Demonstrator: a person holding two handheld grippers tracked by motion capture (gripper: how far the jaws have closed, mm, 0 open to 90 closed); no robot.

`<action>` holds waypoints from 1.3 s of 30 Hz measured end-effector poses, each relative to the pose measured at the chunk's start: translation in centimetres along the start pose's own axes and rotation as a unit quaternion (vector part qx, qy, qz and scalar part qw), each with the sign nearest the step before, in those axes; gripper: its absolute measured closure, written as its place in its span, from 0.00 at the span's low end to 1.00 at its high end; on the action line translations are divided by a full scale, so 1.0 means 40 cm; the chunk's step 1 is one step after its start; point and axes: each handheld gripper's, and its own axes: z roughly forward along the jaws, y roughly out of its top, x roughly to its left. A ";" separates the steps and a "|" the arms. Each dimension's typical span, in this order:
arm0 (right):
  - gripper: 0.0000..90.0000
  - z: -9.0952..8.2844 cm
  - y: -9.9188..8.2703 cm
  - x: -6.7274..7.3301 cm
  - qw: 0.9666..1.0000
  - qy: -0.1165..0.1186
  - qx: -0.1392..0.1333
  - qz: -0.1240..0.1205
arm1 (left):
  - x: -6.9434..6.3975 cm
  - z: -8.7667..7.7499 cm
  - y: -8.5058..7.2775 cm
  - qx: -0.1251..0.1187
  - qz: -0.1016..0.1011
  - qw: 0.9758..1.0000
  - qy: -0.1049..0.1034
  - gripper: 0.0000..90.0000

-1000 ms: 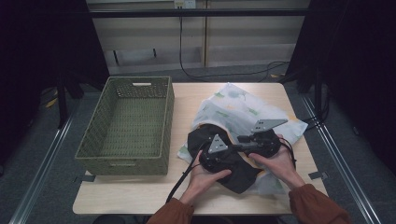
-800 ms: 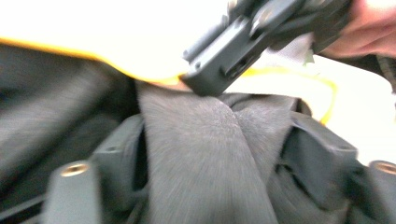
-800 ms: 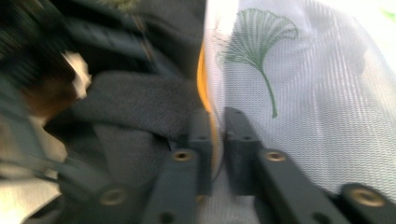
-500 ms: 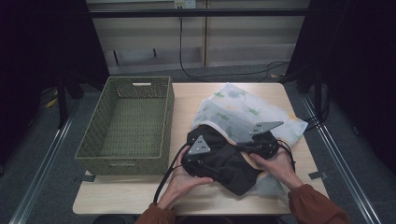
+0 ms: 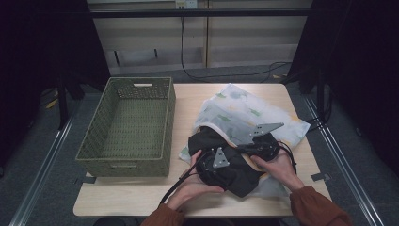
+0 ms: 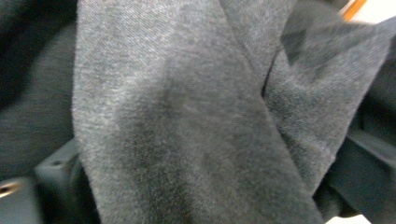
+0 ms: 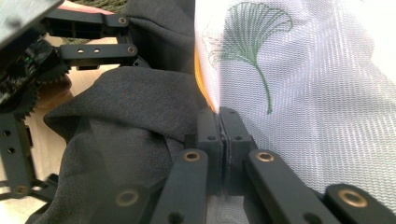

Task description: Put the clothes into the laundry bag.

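Left gripper (image 5: 214,162) shifted, jaws opening; dark garment (image 6: 187,121) apparently hides them.

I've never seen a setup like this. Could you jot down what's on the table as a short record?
Table: light wood
Basket: green, woven, at the left
Mesh bag: white with green leaves, at the right
Dark cloth: partly in the bag's mouth
Right gripper: shut on the bag's orange-trimmed edge
Left gripper: in the dark cloth, jaws just opened
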 end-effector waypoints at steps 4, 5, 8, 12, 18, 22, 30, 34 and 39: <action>0.99 0.001 0.000 0.001 1.000 0.005 -0.001 0.003 | -0.006 0.001 0.001 0.010 0.025 0.999 0.035 0.35; 0.99 0.001 0.000 0.002 1.000 0.007 -0.002 0.005 | -0.006 0.001 0.002 0.007 0.019 0.999 0.040 0.40; 0.99 -0.004 0.003 0.006 1.000 0.012 -0.008 0.003 | 0.009 -0.007 0.001 -0.008 -0.008 0.999 0.049 0.67; 0.99 -0.020 0.016 0.018 1.000 0.017 -0.021 -0.001 | 0.022 -0.010 0.005 -0.020 -0.033 0.998 0.055 0.75; 0.99 -0.052 0.046 0.038 0.998 0.040 -0.054 -0.001 | 0.065 -0.028 0.018 -0.080 -0.114 0.989 0.056 0.76; 0.99 -0.078 0.076 0.067 0.994 0.066 -0.082 -0.011 | 0.089 -0.036 0.056 -0.129 -0.145 0.978 0.080 0.77; 0.99 -0.156 0.114 0.093 0.983 0.105 -0.152 -0.011 | 0.137 -0.117 0.108 -0.198 -0.185 0.957 0.108 0.78; 0.90 -0.170 0.110 0.084 0.985 0.079 -0.153 -0.024 | 0.145 -0.154 0.128 -0.208 -0.180 0.954 0.120 0.78; 0.73 -0.147 0.081 0.064 0.993 0.038 -0.112 -0.029 | 0.166 -0.158 0.112 -0.205 -0.202 0.950 0.123 0.78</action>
